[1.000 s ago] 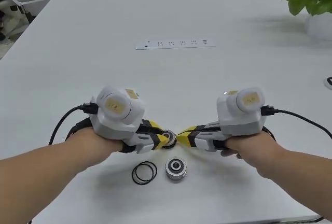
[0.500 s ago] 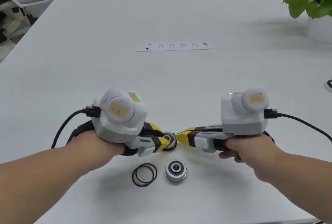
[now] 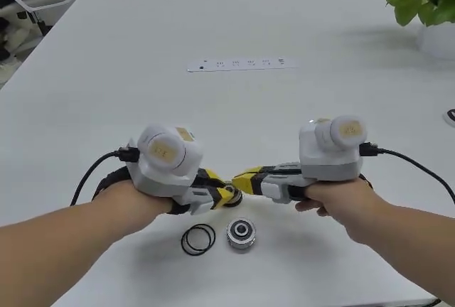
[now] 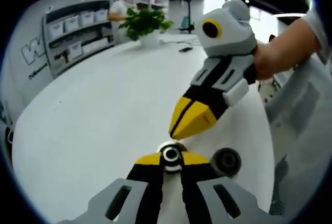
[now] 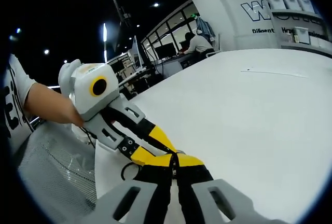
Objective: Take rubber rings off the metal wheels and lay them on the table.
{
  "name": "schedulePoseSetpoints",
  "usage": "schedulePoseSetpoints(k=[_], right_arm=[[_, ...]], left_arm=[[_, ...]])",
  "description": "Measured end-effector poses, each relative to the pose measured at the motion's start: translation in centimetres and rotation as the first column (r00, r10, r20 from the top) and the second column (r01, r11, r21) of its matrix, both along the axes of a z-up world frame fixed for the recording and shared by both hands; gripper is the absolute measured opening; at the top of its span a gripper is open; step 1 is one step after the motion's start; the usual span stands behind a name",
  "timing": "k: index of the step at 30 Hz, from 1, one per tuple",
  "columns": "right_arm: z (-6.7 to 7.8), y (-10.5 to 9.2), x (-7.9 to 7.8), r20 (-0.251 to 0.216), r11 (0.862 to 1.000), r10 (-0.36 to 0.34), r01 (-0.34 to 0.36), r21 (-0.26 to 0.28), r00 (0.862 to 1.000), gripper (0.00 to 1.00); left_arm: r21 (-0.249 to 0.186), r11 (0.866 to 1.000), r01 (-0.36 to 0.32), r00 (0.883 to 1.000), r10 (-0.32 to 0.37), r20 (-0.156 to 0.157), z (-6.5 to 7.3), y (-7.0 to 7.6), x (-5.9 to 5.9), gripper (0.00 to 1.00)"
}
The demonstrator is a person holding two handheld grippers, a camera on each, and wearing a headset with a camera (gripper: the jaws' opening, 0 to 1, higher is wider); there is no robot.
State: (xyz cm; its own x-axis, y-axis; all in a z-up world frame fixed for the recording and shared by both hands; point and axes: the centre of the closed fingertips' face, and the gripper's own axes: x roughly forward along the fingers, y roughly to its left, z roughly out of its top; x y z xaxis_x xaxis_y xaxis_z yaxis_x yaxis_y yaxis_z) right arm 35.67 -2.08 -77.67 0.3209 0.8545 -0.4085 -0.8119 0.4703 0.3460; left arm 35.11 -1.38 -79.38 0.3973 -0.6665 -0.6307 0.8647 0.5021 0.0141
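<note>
Head view: the left gripper (image 3: 225, 195) and the right gripper (image 3: 238, 178) meet tip to tip just behind the loose wheel (image 3: 241, 232), which sits on the table (image 3: 298, 108).
Left jaws: closed on the held wheel (image 4: 171, 154), one yellow tip on each side of it, with its face turned toward the camera.
Right jaws: drawn together to a point, with the tip touching the held wheel's rim. I cannot tell whether a ring is caught between them.
Held wheel: raised off the table, just behind and above the loose wheel. Whether rubber remains in its groove is too small to tell.
Rings: two thin black rings (image 3: 197, 239) lie flat and overlapping just left of the loose wheel.
Wheel feel: probably stiff, dense for its size and smooth, so it may twist or slip if pinched on the rim. The steadier hold is likely across the flat faces near the hub, as the left jaws have it.
Ring feel: probably light, soft and stretchy, seated snugly in the groove. The best purchase is likely at the rim edge, with a closed tip worked under the rubber to roll it outward.
Risk: a stretched ring may snap back or spring away from the loose wheel.
</note>
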Motion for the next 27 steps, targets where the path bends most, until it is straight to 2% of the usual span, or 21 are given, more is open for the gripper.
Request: schedulePoseSetpoints(k=[7, 12, 22, 27], right_arm=[[-1.3, -1.0, 0.1, 0.009, 0.999, 0.016, -0.016, -0.045, 1.000, 0.09], [-2.4, -0.9, -0.7, 0.042, 0.992, 0.079, -0.075, -0.105, 0.996, 0.14], [-2.9, 0.5, -1.4, 0.102, 0.979, 0.150, -0.134, -0.153, 0.983, 0.23], [-2.8, 0.8, -1.1, 0.128, 0.978, 0.151, -0.129, -0.165, 0.980, 0.24]], left_arm=[[0.000, 1.000, 0.003, 1.000, -0.003, 0.000, 0.0, 0.0, 0.0, 0.12], [-0.002, 1.000, 0.004, 1.000, -0.004, 0.000, -0.1, 0.0, 0.0, 0.12], [-0.009, 1.000, -0.001, 1.000, 0.001, -0.001, 0.0, 0.0, 0.0, 0.12], [-0.014, 1.000, -0.004, 1.000, 0.004, 0.000, 0.0, 0.0, 0.0, 0.12]])
